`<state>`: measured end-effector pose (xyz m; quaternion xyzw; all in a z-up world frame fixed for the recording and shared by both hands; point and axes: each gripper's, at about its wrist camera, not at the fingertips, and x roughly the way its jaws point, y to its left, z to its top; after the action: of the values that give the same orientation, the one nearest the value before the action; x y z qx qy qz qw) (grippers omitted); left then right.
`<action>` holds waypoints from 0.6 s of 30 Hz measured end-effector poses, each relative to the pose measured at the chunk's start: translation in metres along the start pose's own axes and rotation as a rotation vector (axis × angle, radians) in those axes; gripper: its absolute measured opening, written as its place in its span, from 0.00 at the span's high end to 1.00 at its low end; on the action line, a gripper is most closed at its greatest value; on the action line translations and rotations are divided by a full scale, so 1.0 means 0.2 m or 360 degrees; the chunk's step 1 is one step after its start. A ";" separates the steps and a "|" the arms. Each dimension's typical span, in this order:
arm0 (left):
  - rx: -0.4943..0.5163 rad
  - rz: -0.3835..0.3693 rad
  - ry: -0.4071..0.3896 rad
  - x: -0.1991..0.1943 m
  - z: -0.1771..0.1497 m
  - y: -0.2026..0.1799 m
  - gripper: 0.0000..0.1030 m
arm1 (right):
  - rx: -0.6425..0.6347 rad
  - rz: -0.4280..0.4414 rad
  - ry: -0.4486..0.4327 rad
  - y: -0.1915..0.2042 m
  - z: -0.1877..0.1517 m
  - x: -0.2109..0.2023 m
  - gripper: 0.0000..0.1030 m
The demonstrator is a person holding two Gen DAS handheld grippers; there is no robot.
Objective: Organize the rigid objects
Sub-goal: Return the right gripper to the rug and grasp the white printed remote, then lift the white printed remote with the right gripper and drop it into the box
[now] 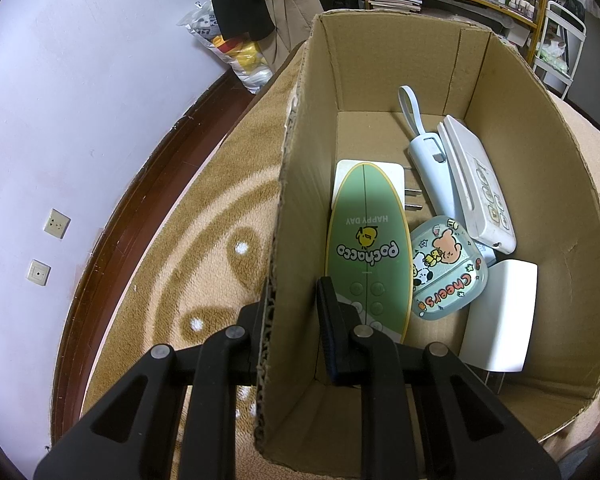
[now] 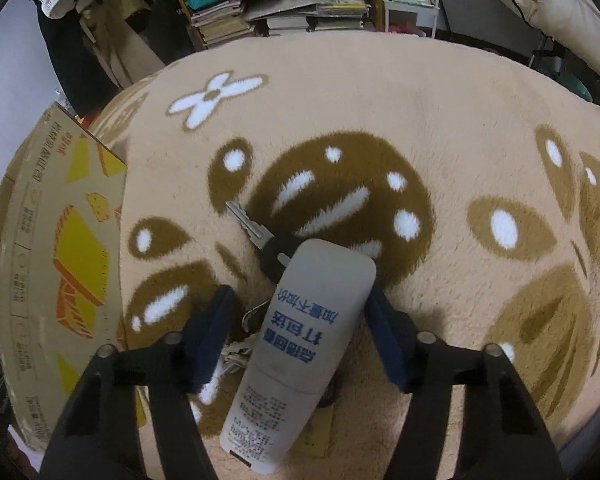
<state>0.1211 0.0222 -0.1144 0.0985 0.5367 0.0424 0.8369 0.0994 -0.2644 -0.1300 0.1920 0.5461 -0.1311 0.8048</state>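
In the left wrist view an open cardboard box [image 1: 540,184] stands on the rug. It holds a green oval Pochacco remote [image 1: 366,248], a pale blue device with a loop [image 1: 432,168], a white case [image 1: 480,188], a bear-print case [image 1: 448,268] and a white charger [image 1: 500,316]. My left gripper [image 1: 296,312] straddles the box's left wall, one finger outside, one inside. In the right wrist view my right gripper [image 2: 300,328] is open around a grey-white tube with blue print [image 2: 300,344] lying on the rug. A key with a black head [image 2: 256,232] lies just beyond the tube.
The box's printed outer side [image 2: 60,260] stands at the left in the right wrist view. The beige rug [image 2: 420,100] has brown and white patterns. Shelves with books and bags [image 2: 284,4] stand behind it. A white wall with sockets [image 1: 56,224] is on the left.
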 end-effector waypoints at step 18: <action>-0.0001 0.0001 0.0001 0.00 0.00 0.00 0.81 | -0.0082 -0.0081 -0.0023 0.07 -0.01 0.05 0.51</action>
<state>0.1220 0.0227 -0.1141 0.0986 0.5370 0.0429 0.8367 0.1076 -0.2506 -0.1366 0.1562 0.5483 -0.1387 0.8098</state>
